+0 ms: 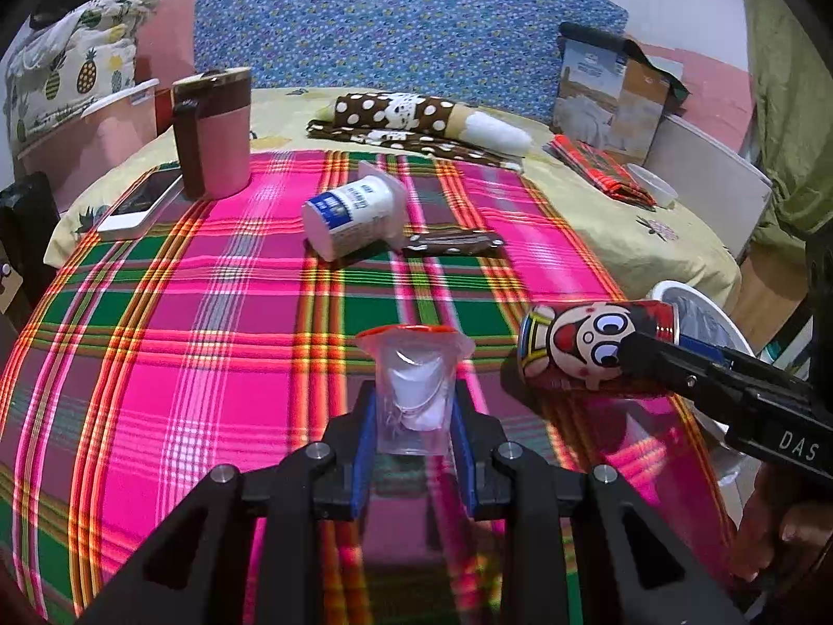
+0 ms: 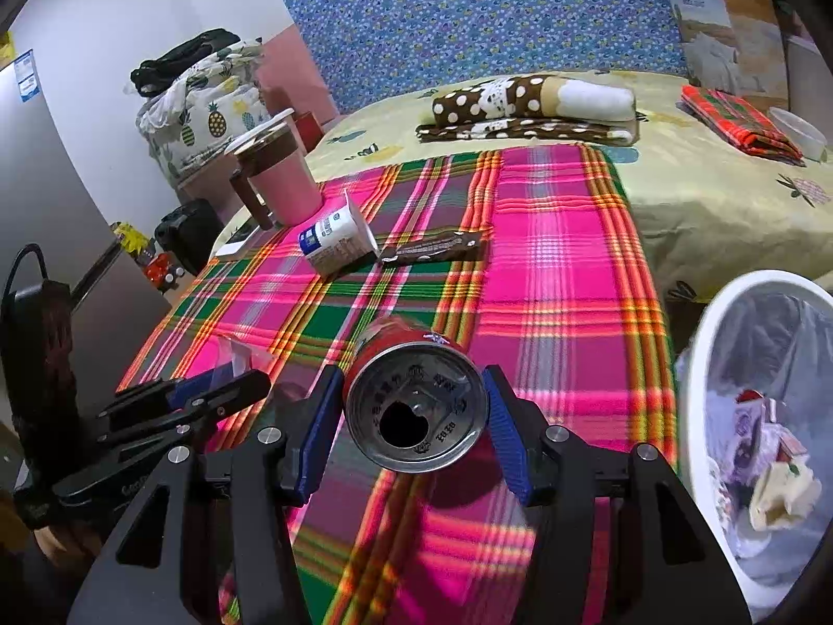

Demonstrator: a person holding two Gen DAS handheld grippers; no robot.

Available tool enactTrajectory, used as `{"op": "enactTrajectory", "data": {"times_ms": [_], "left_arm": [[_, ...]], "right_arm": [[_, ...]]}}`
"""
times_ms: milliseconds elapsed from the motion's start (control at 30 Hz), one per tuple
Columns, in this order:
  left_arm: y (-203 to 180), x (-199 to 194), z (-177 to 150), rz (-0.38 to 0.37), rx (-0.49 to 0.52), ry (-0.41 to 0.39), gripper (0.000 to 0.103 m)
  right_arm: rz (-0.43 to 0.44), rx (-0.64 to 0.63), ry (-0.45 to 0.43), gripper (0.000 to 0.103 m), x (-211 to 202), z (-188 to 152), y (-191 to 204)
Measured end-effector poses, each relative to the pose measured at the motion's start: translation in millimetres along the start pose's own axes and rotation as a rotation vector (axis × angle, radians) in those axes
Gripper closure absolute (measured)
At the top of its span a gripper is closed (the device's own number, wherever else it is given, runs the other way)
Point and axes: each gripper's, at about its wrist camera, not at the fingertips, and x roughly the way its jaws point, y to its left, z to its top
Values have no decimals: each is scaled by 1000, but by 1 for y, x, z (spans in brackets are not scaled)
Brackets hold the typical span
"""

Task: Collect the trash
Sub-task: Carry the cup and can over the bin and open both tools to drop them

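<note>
My left gripper (image 1: 414, 416) is shut on a clear plastic bag (image 1: 416, 380) with a red zip edge and something white inside, held just above the plaid cloth. My right gripper (image 2: 414, 416) is shut on a red drink can (image 2: 416, 411), its opened top facing the camera. In the left wrist view that can (image 1: 572, 349) shows a cartoon face, with the right gripper (image 1: 640, 359) across it. A white trash bin (image 2: 697, 364) with a liner and some rubbish stands to the right of the can. A tipped yogurt cup (image 1: 354, 213) and a brown wrapper (image 1: 453, 242) lie further back on the cloth.
A pink and brown mug (image 1: 213, 130) and a phone (image 1: 140, 203) sit at the cloth's far left. Folded spotted fabric (image 1: 416, 120), a folded red cloth (image 1: 604, 166) and a paper bag (image 1: 609, 99) lie at the back. A person's hand (image 1: 770, 536) holds the right gripper.
</note>
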Motion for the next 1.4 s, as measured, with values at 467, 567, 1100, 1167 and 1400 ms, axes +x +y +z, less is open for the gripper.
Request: {"op": "enactTrajectory", "data": {"times_ms": [467, 567, 1100, 1167, 1400], "left_arm": [[-30, -22, -8, -42, 47, -23, 75], [-37, -24, -8, -50, 58, -25, 75], [-95, -16, 2, -130, 146, -17, 75], [-105, -14, 3, -143, 162, -13, 75], [-141, -5, 8, -197, 215, -1, 75]], "right_arm": [[-39, 10, -67, 48, -31, -8, -4], [-47, 12, -82, 48, -37, -9, -6], [-136, 87, -152, 48, -73, -16, -49], [-158, 107, -163, 48, -80, -17, -58], [-222, 161, -195, 48, -101, -22, -87]]}}
